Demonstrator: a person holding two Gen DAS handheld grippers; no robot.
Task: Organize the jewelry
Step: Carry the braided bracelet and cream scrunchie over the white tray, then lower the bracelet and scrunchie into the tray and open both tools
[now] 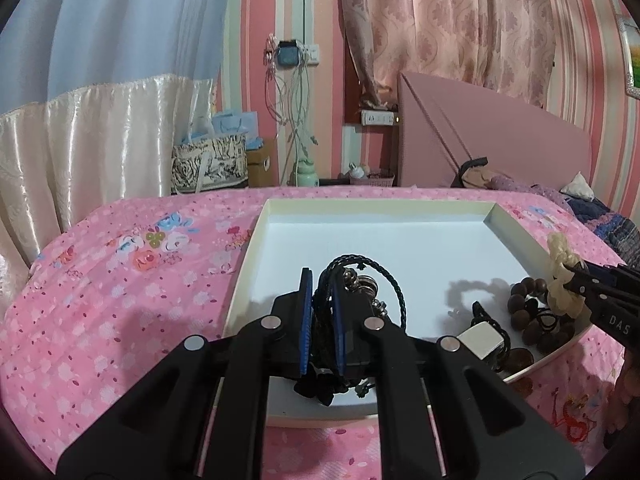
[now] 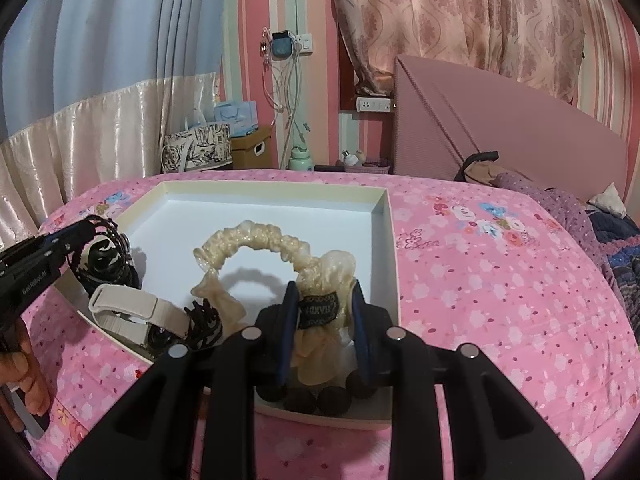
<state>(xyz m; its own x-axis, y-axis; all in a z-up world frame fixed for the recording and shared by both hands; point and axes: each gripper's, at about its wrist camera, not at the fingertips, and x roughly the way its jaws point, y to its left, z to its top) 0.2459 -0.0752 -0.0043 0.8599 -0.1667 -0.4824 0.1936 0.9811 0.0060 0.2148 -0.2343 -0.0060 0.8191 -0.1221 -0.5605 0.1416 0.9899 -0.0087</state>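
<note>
A shallow white tray (image 1: pixel 360 208) lies on the pink floral bedspread; it also shows in the right wrist view (image 2: pixel 394 248). My left gripper (image 1: pixel 322 280) is shut on a black braided cord bracelet with metal beads (image 1: pixel 396 288), held just above the tray floor. My right gripper (image 2: pixel 324 300) is shut on the dark label of a cream scrunchie (image 2: pixel 256 240), held over the tray; the scrunchie also shows in the left wrist view (image 1: pixel 560 280). In the tray lie a brown wooden bead bracelet (image 1: pixel 524 312), black hair ties (image 2: pixel 204 316) and a cream watch strap (image 2: pixel 128 304).
The bed's pink headboard (image 1: pixel 500 128) rises at the right, with clothes (image 2: pixel 580 208) piled below it. Bags, a box and a green bottle (image 1: pixel 306 172) stand beyond the bed's far edge by the curtains. A hand (image 2: pixel 24 376) holds the left gripper's handle.
</note>
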